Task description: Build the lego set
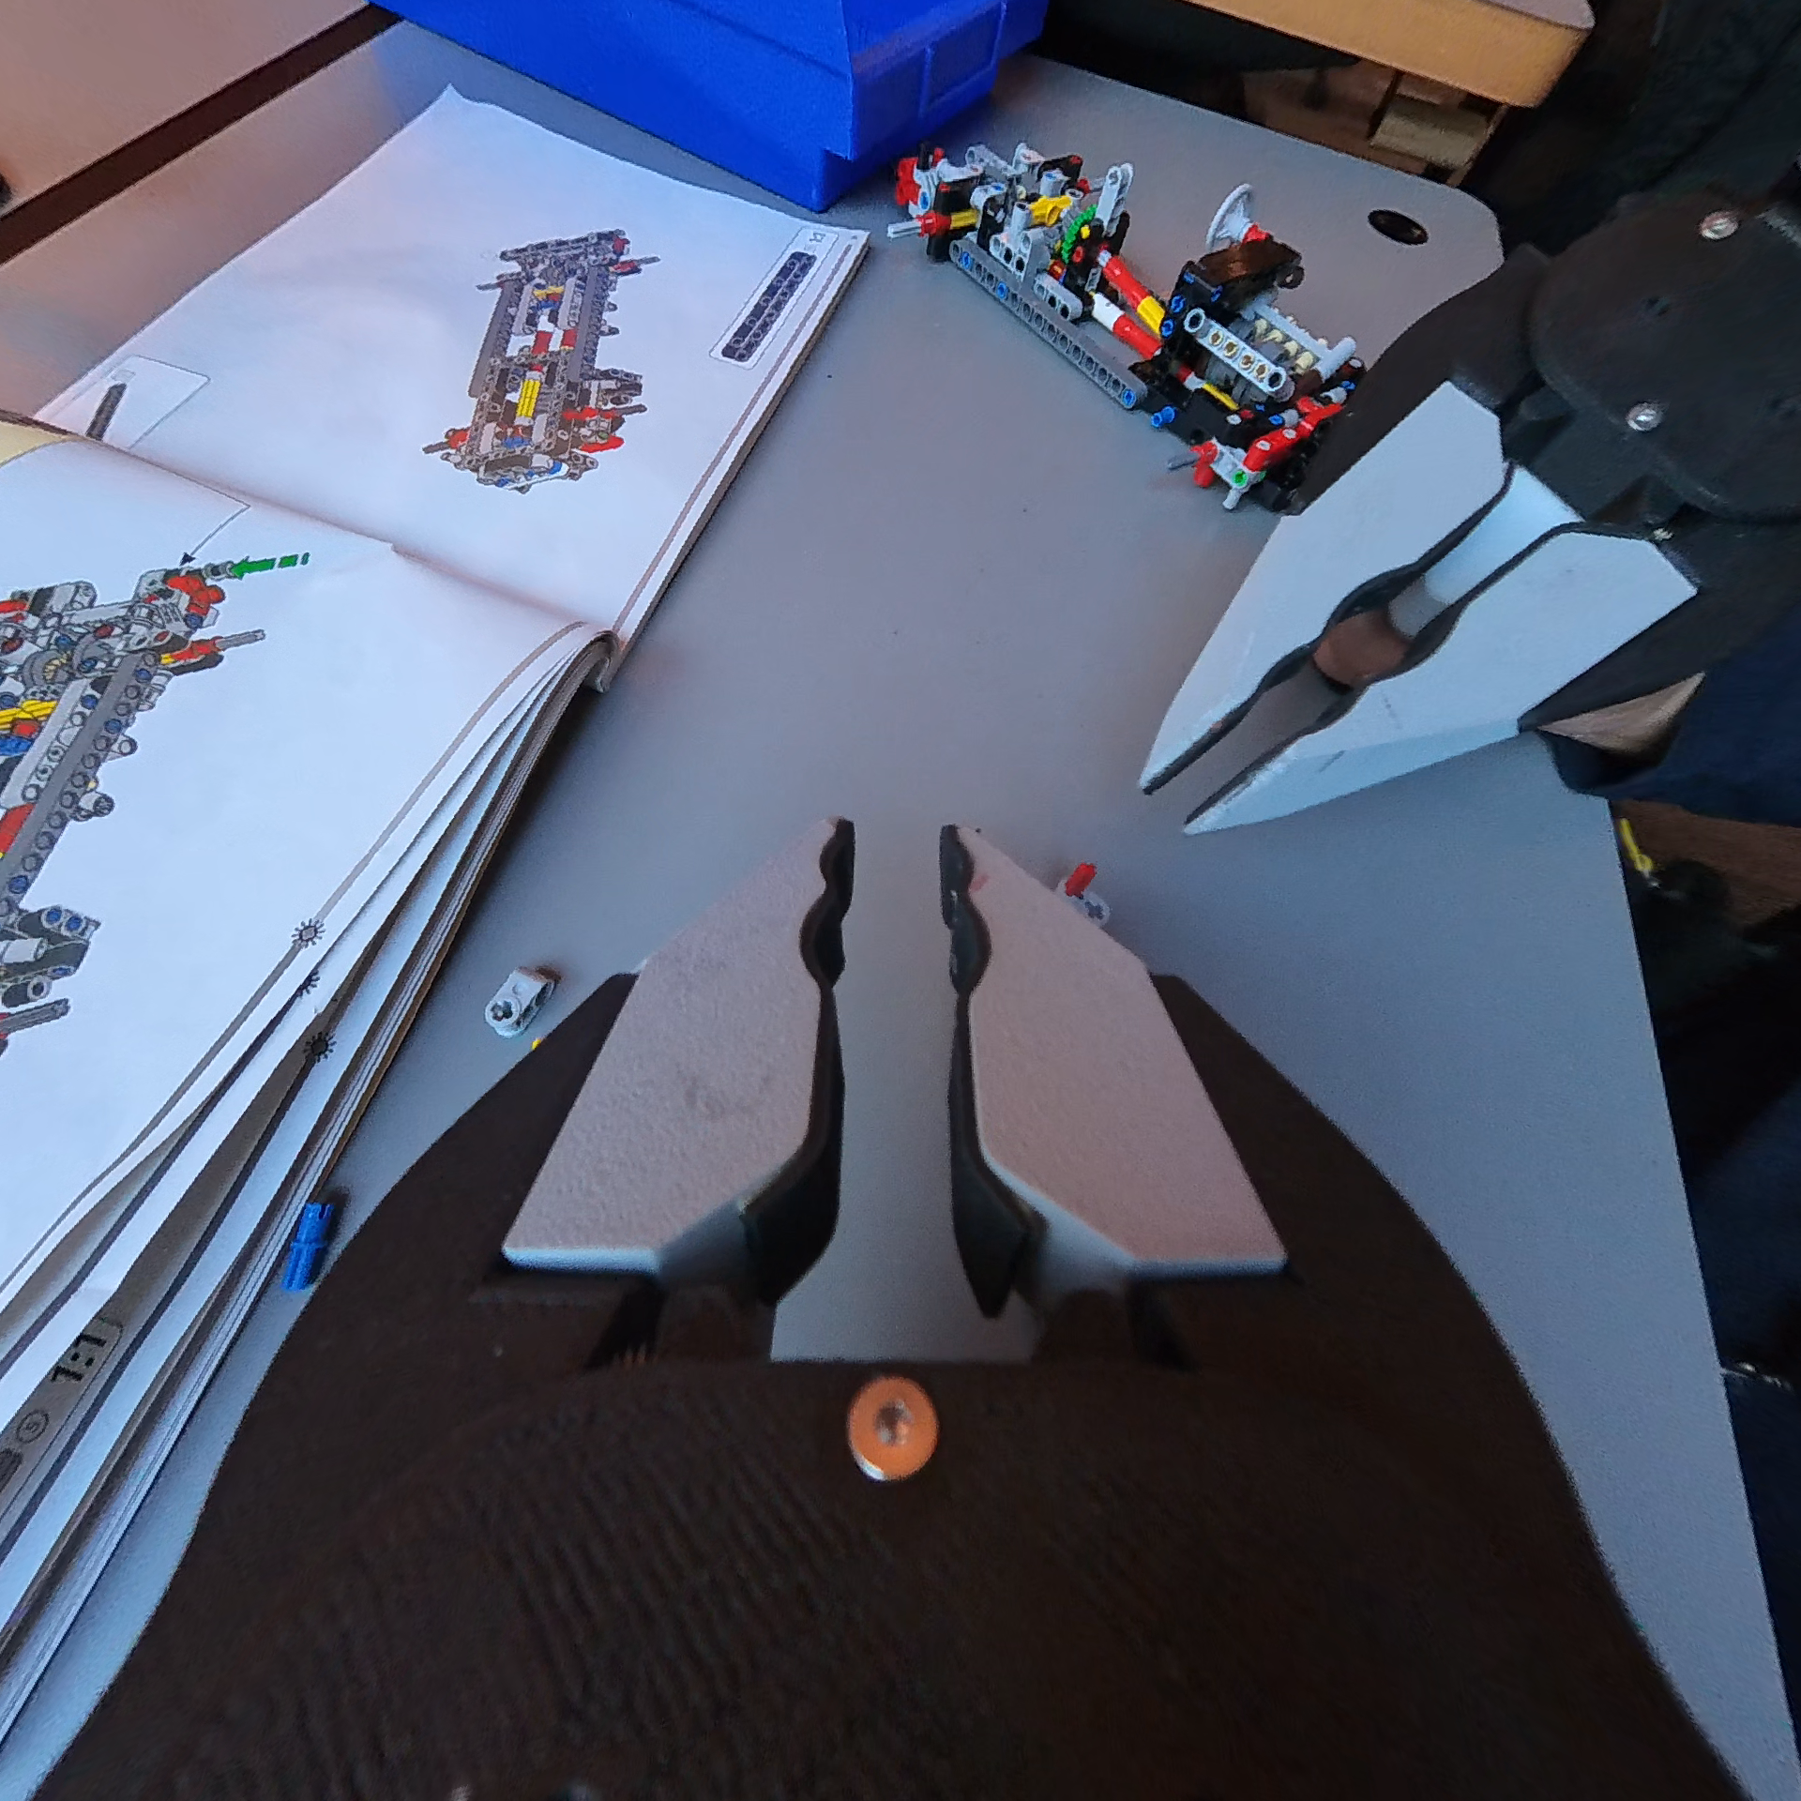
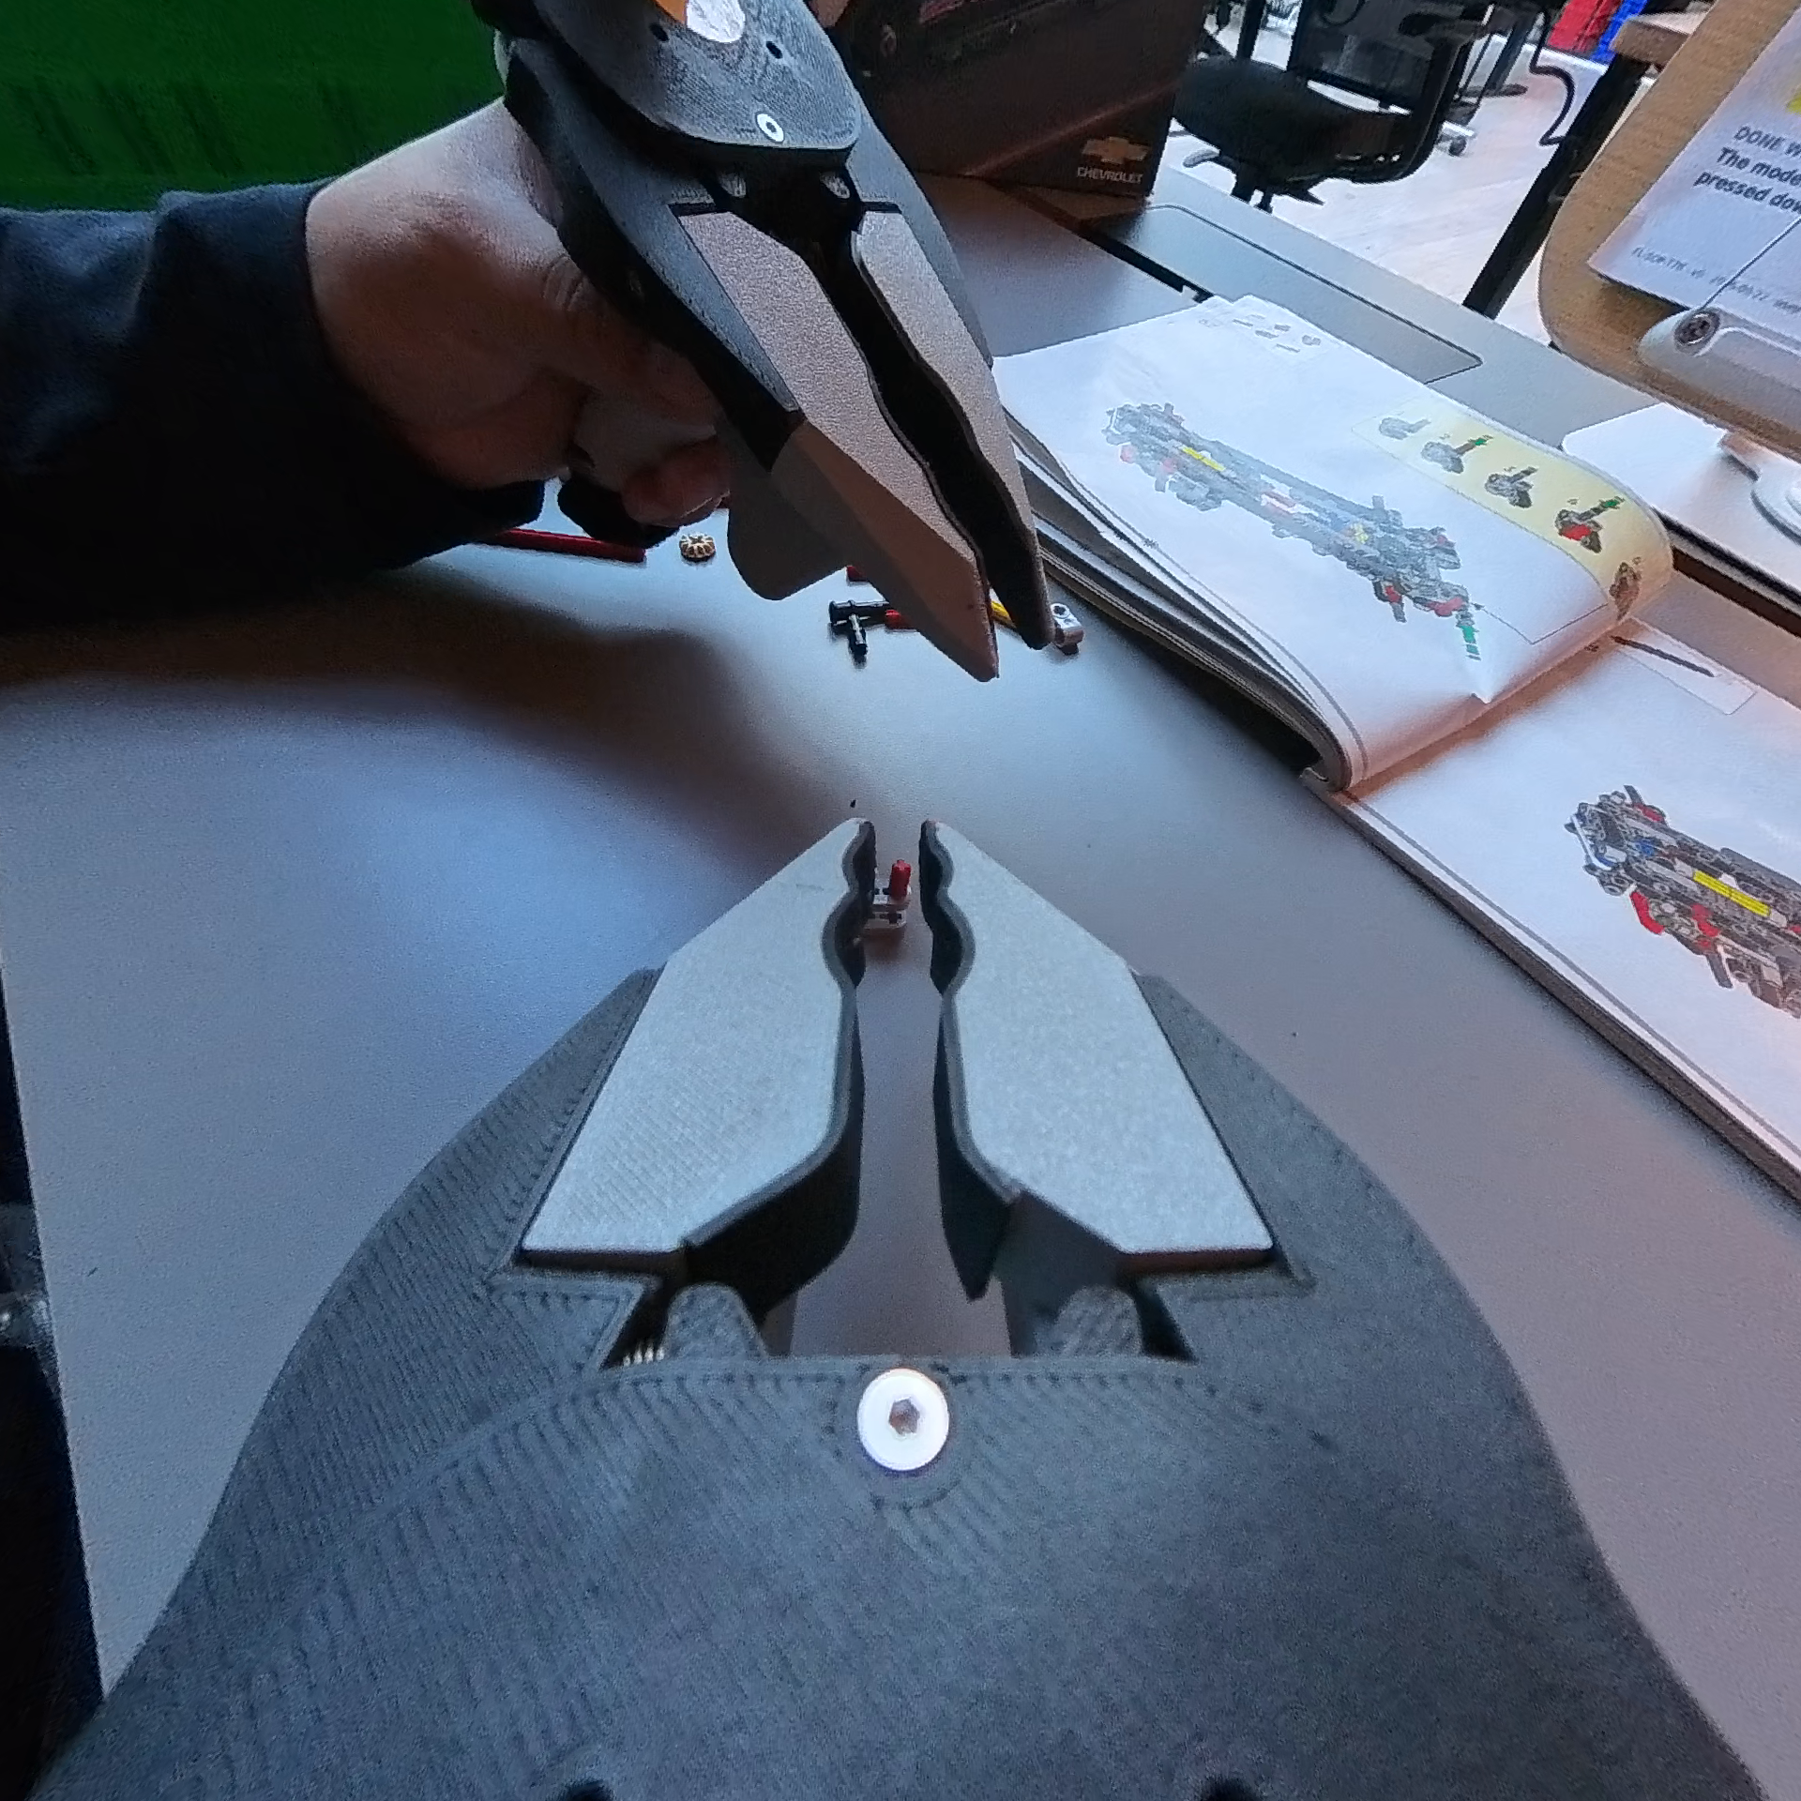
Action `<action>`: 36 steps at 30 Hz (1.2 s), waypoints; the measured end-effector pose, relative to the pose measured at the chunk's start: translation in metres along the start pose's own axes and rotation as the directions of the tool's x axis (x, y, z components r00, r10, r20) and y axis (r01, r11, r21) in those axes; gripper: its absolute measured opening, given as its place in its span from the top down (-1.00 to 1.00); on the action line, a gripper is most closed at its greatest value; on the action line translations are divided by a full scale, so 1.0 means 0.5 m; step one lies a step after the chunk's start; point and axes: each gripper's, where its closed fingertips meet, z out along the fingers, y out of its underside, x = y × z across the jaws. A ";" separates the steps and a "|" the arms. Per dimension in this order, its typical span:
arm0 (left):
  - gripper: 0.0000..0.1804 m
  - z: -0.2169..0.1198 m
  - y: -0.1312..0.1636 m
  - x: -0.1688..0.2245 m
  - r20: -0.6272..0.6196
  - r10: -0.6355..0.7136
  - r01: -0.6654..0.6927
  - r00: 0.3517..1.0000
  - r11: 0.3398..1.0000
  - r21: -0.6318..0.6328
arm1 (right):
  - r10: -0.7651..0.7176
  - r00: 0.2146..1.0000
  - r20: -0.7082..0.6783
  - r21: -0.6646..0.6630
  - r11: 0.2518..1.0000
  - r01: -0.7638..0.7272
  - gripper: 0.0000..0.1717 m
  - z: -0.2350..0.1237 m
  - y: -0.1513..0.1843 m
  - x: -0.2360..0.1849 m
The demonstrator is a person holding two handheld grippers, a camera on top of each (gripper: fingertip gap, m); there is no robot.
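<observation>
Grey table [image 1: 975, 604]: two grippers, left [image 1: 897, 848] and right [image 2: 892, 846], fingers spread, empty.

Both wrist cameras low over grey table [image 1: 906, 604], facing each other; share booklet [image 1: 292, 780].

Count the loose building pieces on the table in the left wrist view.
3: a grey connector beside the booklet, a blue pin at the booklet's near edge, a red-and-white piece beside the left gripper. That gripper may hide more.
</observation>
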 end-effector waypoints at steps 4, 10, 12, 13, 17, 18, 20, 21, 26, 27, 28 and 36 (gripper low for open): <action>0.86 0.002 0.002 -0.001 0.005 0.010 -0.010 1.000 1.000 -0.001 | -0.006 1.000 -0.007 0.023 1.000 0.006 0.93 -0.006 -0.006 -0.001; 0.86 0.005 0.010 -0.008 0.001 -0.008 0.008 1.000 1.000 -0.013 | 0.060 0.998 -0.016 0.129 0.990 -0.057 0.81 -0.115 -0.041 0.000; 0.86 0.004 0.008 -0.005 -0.011 -0.020 0.020 1.000 1.000 -0.006 | 0.079 0.991 -0.108 0.121 0.991 -0.066 0.78 -0.184 -0.035 0.044; 0.86 0.004 0.007 -0.004 -0.018 -0.026 0.026 0.999 1.000 -0.006 | 0.079 0.984 -0.161 0.106 0.992 -0.063 0.76 -0.222 -0.028 0.071; 0.86 0.006 0.009 -0.002 -0.015 -0.019 0.018 1.000 1.000 -0.014 | 0.092 0.948 -0.305 -0.046 0.993 -0.111 0.66 -0.350 0.048 0.165; 0.86 0.007 0.012 -0.004 -0.004 -0.012 0.012 1.000 1.000 -0.021 | 0.110 0.942 -0.318 -0.085 0.986 -0.144 0.63 -0.370 0.074 0.178; 0.86 0.005 0.013 -0.009 0.009 -0.008 0.008 1.000 1.000 -0.026 | 0.156 0.938 -0.309 -0.147 0.967 -0.209 0.57 -0.391 0.126 0.191; 0.86 0.003 0.011 -0.009 0.010 -0.010 0.010 1.000 1.000 -0.022 | 0.184 0.938 -0.295 -0.187 0.951 -0.245 0.48 -0.394 0.155 0.192; 0.86 -0.005 0.005 -0.013 0.010 -0.021 0.021 1.000 1.000 -0.003 | 0.221 0.948 -0.227 -0.355 0.888 -0.292 0.40 -0.383 0.247 0.164; 0.87 -0.004 0.006 -0.013 0.008 -0.024 0.024 1.000 1.000 -0.003 | 0.218 0.953 -0.212 -0.365 0.887 -0.284 0.37 -0.375 0.248 0.154; 0.87 -0.004 0.006 -0.012 0.005 -0.026 0.026 1.000 1.000 -0.005 | 0.200 0.957 -0.210 -0.376 0.887 -0.267 0.35 -0.370 0.248 0.149; 0.87 -0.004 0.003 -0.007 -0.003 -0.021 0.021 1.000 1.000 -0.002 | 0.117 0.984 -0.131 -0.472 0.866 -0.166 0.48 -0.321 0.216 0.094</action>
